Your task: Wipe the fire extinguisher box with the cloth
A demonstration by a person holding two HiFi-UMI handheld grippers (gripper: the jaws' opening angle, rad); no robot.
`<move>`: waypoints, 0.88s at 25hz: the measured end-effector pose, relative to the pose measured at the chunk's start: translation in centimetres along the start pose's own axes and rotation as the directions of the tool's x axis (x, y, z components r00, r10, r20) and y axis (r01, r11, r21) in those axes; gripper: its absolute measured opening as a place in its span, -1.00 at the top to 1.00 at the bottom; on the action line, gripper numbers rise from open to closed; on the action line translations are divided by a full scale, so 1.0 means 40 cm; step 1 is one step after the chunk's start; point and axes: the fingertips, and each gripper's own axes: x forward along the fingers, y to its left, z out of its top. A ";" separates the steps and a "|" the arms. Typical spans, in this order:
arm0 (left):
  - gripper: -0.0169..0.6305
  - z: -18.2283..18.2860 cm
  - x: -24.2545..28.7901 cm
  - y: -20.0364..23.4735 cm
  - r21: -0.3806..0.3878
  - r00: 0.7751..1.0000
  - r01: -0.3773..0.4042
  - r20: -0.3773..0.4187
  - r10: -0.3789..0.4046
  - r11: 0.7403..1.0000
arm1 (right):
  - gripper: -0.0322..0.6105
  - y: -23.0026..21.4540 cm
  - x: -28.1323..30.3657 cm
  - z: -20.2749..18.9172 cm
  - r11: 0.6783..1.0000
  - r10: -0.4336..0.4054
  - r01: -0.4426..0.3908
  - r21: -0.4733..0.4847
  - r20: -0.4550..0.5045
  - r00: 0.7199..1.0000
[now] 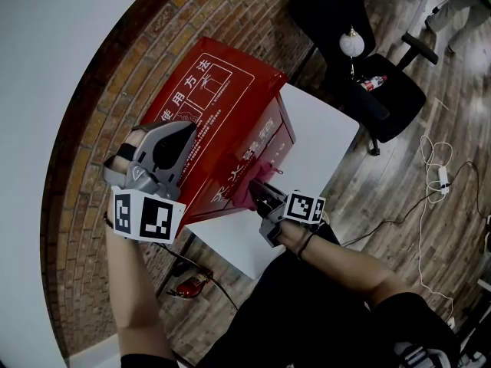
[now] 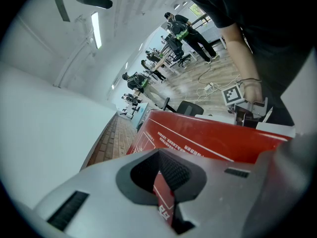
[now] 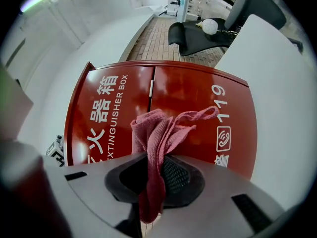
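The left gripper [image 1: 184, 140] is poised over the sloping top of the red fire extinguisher box [image 1: 222, 90], its jaws closed together on nothing. The box sits on a white bench [image 1: 326, 133]. The right gripper [image 1: 259, 192] has its jaws clamped on the pink cloth [image 3: 157, 133], up against the box's lettered front.

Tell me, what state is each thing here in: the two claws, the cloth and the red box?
Left claw: shut, nothing in it, over the box's top.
Right claw: shut on the cloth.
Cloth: bunched, pinched in the right claw, in front of the box's front face.
Fire extinguisher box: closed, standing on the white table.
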 end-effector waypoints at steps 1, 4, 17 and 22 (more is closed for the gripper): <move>0.90 0.000 0.000 0.000 -0.001 1.000 0.000 0.000 0.000 1.000 | 0.68 -0.008 -0.001 -0.001 1.000 -0.008 0.008 0.005 -0.001 1.000; 0.90 0.000 -0.001 0.001 -0.001 1.000 0.001 -0.001 -0.001 1.000 | 0.68 -0.023 -0.001 -0.002 1.000 -0.015 0.015 0.011 -0.004 1.000; 0.90 0.001 -0.001 0.002 0.000 1.000 -0.001 -0.003 0.001 1.000 | 0.68 -0.085 -0.002 -0.012 0.998 -0.052 0.053 0.027 -0.009 0.999; 0.90 0.001 0.000 0.002 -0.001 1.000 -0.002 -0.003 0.002 1.000 | 0.68 -0.129 -0.005 -0.016 0.995 -0.091 0.091 0.041 -0.011 0.996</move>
